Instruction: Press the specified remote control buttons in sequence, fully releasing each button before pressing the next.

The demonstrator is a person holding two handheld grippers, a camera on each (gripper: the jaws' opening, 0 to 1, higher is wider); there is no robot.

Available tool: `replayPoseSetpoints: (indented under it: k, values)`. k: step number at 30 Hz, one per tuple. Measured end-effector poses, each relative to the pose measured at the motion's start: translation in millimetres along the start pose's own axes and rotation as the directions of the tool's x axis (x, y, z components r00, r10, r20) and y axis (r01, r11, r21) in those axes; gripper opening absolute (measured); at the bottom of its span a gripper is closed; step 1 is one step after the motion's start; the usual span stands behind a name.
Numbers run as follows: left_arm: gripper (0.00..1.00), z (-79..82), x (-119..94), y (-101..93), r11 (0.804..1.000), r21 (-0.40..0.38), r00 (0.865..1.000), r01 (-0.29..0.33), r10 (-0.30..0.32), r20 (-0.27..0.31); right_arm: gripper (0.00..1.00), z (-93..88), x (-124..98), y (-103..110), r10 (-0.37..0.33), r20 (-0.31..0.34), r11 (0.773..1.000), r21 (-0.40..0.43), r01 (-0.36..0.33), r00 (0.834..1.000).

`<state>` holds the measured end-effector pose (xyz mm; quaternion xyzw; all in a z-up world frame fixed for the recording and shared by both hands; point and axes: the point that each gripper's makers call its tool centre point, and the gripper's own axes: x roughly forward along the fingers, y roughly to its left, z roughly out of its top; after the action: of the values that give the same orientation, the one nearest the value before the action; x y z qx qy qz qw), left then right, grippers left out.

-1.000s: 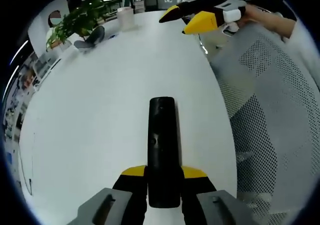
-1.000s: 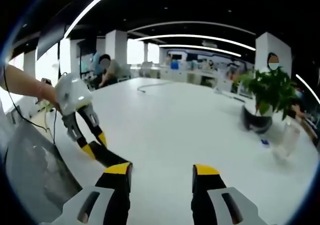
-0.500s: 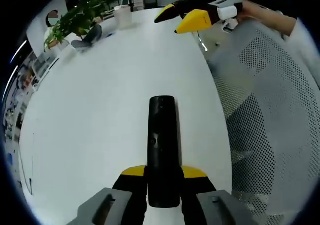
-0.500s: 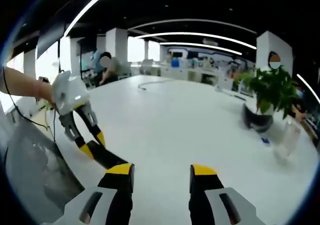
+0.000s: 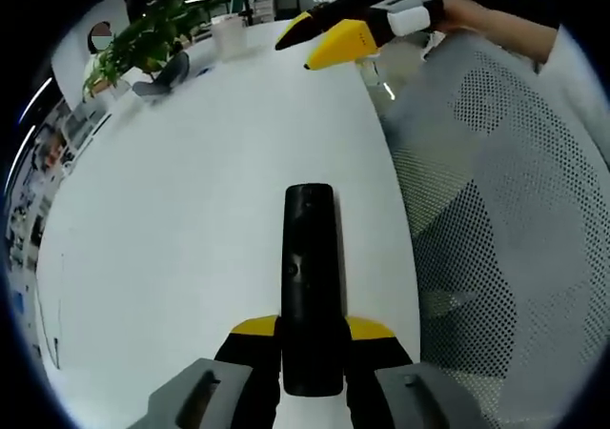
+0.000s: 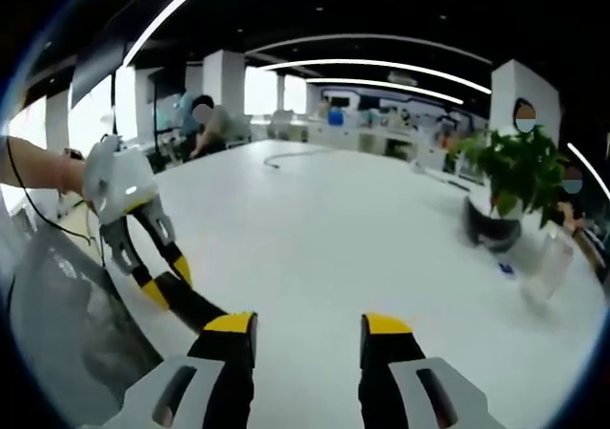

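**Remote clamped and presented, presser not yet on it**

While the left gripper [image 5: 312, 353] grips the black remote control [image 5: 310, 276] by its near end, the remote juts out over the white surface [image 5: 191, 210], likely steadied so its buttons face the other tool. The right gripper [image 6: 310, 329] hangs released, jaws apart and empty, well apart from the remote. From the right gripper view come a potted plant [image 6: 515, 176] and the left gripper side-on; the left gripper view adds a mesh chair [image 5: 505, 210].

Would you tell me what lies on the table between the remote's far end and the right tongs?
Bare white table; left gripper view shows nothing between remote and right tongs.
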<state>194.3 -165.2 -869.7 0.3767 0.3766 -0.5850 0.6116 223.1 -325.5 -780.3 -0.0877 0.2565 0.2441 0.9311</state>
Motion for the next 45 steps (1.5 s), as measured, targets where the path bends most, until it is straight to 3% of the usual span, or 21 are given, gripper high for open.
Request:
replayPoseSetpoints:
  k: [13,19,24,31,37,45]
  values:
    - [0.24,-0.9,-0.5,-12.4,1.0,-0.001,1.0,0.0,0.0,0.004,0.39,0.7,0.3,3.5,0.013,-0.001,1.0,-0.012,-0.013,1.0]
    - [0.24,-0.7,-0.8,-17.0,0.999,-0.031,0.999,-0.012,0.013,0.034,0.38,1.1,0.1,4.8,0.015,0.0,1.0,-0.017,-0.015,1.0]
    - [0.24,-1.3,-1.5,-18.1,0.997,-0.071,0.995,-0.023,0.03,0.1,0.37,1.4,0.2,5.6,0.021,0.002,1.0,-0.014,-0.021,1.0]
    - [0.24,-0.1,-2.4,-20.1,0.993,-0.114,0.979,-0.031,0.053,0.197,0.33,-1.3,2.4,10.9,0.051,-0.015,0.998,-0.021,-0.051,0.999]
    - [0.24,1.3,-3.3,-20.8,0.985,-0.169,0.955,-0.046,0.093,0.283,0.31,-5.3,4.9,18.7,0.083,-0.048,0.995,-0.043,-0.085,0.995]
    - [0.24,2.4,-3.4,-22.3,0.985,-0.163,0.935,-0.049,0.103,0.339,0.27,-12.2,6.7,31.2,0.142,-0.094,0.987,-0.063,-0.148,0.985]
